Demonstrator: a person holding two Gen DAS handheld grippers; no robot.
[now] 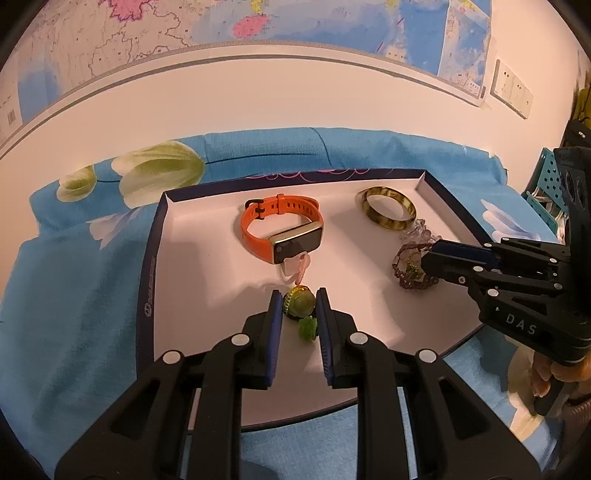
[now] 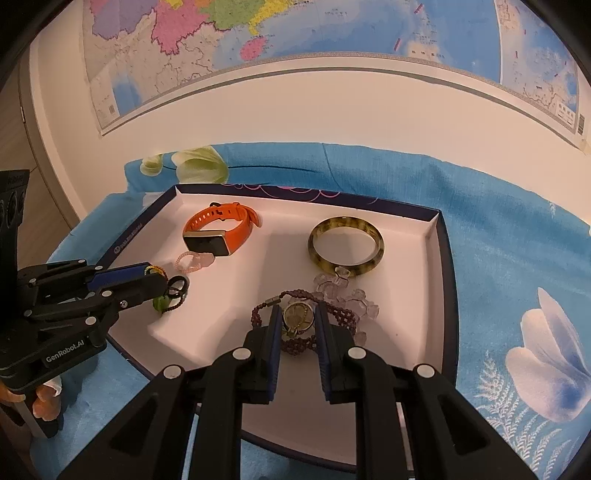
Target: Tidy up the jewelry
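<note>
A white tray with a dark rim [image 1: 155,236] [image 2: 439,258] holds the jewelry. My left gripper [image 1: 298,301] is shut on a round green pendant [image 1: 301,302] with a green bead below it, just above the tray floor; it also shows in the right wrist view [image 2: 162,280]. My right gripper [image 2: 295,314] is shut on a round pendant [image 2: 297,317] of a dark red beaded bracelet [image 2: 266,304] [image 1: 410,282]. An orange smart band [image 1: 280,229] [image 2: 218,232] and a tortoiseshell bangle [image 1: 388,208] [image 2: 345,245] lie behind.
A pink ring [image 2: 194,260] lies by the band. Clear crystal beads [image 2: 347,295] lie by the bangle. A blue floral cloth [image 1: 74,295] covers the table. A wall map [image 2: 295,33] hangs behind. A teal perforated rack [image 1: 546,177] stands at the right.
</note>
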